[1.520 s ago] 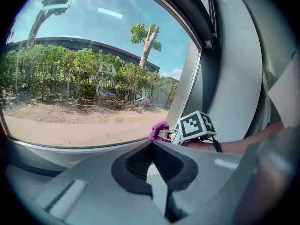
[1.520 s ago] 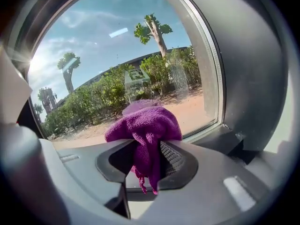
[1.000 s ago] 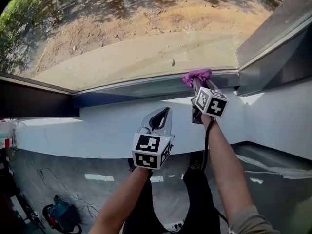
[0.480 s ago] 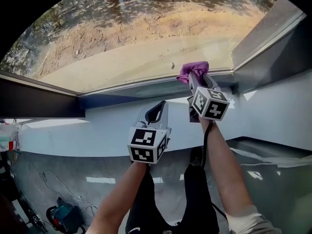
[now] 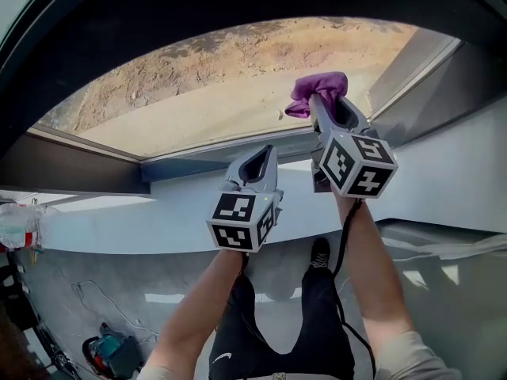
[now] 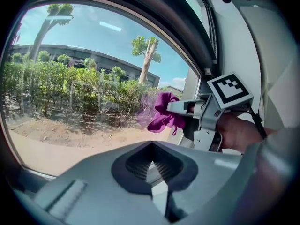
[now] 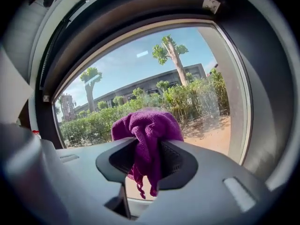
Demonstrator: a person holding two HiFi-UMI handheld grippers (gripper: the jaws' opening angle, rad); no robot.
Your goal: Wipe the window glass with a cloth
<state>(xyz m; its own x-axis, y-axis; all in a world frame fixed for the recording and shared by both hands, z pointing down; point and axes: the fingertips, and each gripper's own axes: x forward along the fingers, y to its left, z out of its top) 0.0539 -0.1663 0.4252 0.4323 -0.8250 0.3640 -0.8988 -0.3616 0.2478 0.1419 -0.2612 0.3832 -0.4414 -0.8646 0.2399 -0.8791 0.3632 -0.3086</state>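
A purple cloth [image 5: 318, 91] is bunched at the tip of my right gripper [image 5: 323, 105], which is shut on it and raised in front of the window glass [image 5: 206, 77] near its right side. In the right gripper view the cloth [image 7: 146, 135] hangs between the jaws before the pane [image 7: 187, 78]. From the left gripper view the cloth [image 6: 164, 114] and the right gripper [image 6: 180, 109] show to the right, with a faint purple reflection in the glass beside them. My left gripper [image 5: 255, 165] is lower, just over the white sill, shut and holding nothing.
A dark window frame [image 5: 79, 161] runs under the glass, with a white sill [image 5: 142, 212] below it. A slanted side frame [image 5: 428, 85] bounds the pane on the right. On the floor lie a blue tool [image 5: 111, 355] and a cable. A bottle [image 5: 16, 228] stands at far left.
My right gripper has lifted the cloth from the bottom corner of the pane up onto the glass. The head view has tilted upward. The left gripper rose slightly.
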